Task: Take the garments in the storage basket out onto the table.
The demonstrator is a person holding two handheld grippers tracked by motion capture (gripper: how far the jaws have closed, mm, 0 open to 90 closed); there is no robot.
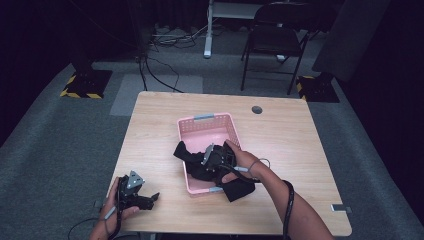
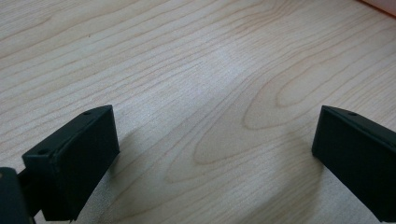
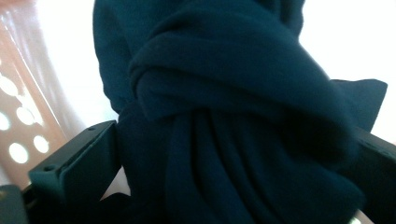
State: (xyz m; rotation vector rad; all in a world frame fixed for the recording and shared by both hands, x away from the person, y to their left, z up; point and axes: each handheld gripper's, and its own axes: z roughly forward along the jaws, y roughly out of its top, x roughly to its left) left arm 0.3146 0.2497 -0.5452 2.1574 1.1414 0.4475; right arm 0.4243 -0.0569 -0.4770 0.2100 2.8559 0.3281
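One dark cloth (image 1: 200, 162) draped over basket (image 1: 205, 119) rim at 6 o'clock: soft, limp, light; best pinched at bunched fold. Right gripper (image 1: 214, 159) jaws spread wide around it, unclamped; left gripper (image 1: 142, 199) parked agape, nothing held.

Beyond your wooden table (image 1: 280, 130), with its small round hole (image 1: 257, 109) near the far edge, you have a black folding chair (image 1: 274, 40), floor cables (image 1: 165, 55) and yellow-striped stand bases (image 1: 85, 84).
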